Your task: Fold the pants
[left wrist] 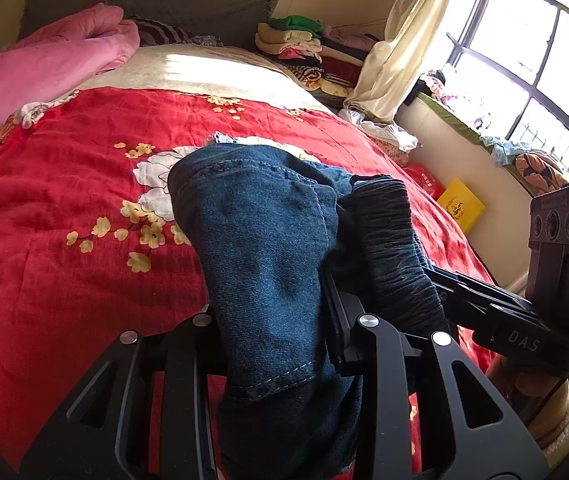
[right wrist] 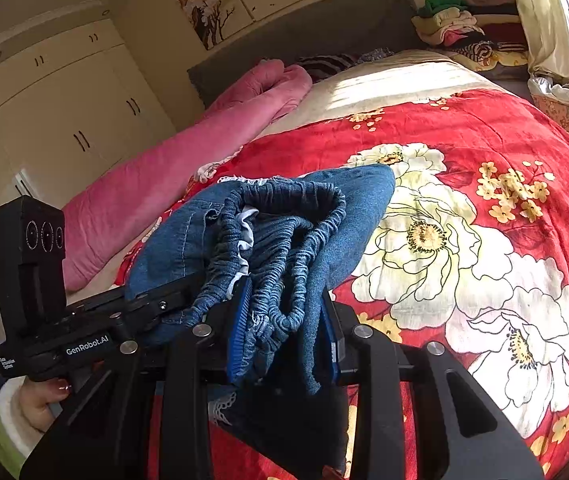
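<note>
While both claws (left wrist: 280, 344) (right wrist: 284, 336) clamp jeans (left wrist: 260, 232) waistband, red bedspread (right wrist: 484, 128) beyond lies open.

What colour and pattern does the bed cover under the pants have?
The bed cover is red with large white flowers and small yellow blossoms; the right wrist view shows it best.

Both tools are matte black, built of slotted triangular arms joined by round silver pivot pins along the bottom of each frame. The right tool (right wrist: 286, 344) carries ribbed blue pads, and the left tool (left wrist: 280, 344) has black ones. Each bears a boxy black camera block with three round lenses; white lettering reads "GenRobot.AI" at lower left and "DAS" at lower right. A hand (right wrist: 40, 404) at lower left wears a fleecy white cuff and a green sleeve.
</note>
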{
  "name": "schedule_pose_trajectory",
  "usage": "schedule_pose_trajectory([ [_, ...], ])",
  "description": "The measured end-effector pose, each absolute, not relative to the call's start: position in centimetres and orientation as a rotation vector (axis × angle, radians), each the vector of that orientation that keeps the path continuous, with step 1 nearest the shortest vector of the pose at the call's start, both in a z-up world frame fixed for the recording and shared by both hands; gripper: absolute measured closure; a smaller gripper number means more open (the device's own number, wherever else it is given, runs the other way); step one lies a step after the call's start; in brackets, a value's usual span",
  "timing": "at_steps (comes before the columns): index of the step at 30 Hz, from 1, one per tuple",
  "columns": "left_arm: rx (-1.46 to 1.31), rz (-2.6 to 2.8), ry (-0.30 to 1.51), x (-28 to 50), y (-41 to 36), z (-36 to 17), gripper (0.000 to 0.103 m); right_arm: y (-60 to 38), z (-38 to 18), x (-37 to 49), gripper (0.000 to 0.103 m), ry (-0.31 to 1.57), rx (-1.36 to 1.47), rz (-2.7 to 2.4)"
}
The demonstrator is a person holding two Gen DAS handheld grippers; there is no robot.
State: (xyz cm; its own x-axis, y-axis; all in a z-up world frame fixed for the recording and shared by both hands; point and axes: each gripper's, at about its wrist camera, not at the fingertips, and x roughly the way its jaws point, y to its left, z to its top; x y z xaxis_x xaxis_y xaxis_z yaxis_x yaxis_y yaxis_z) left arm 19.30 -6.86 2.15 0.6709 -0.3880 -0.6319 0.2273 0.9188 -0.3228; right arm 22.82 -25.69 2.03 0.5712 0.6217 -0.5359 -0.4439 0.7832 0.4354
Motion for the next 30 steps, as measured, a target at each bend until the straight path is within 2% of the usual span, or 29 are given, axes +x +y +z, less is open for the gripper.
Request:
schedule_pose_trajectory([
  [17, -0.250, -0.322, 0.840, 21.0, -5.9, -2.4, 0.077, -25.7, -3.5, 26.1, 0.073, 0.862, 0.325, 0.592],
  [21, -0.265, -0.318, 0.854, 21.0, -5.6, -3.3, 0.073, -25.8, -3.9, 26.2, 0.068, 0.871, 0.337, 0.584],
  [30, -0.270, -0.310, 0.864, 21.2, -5.3, -4.0, 0.065, -26.0, -4.1, 26.0, 0.045, 0.888, 0.323, 0.526],
])
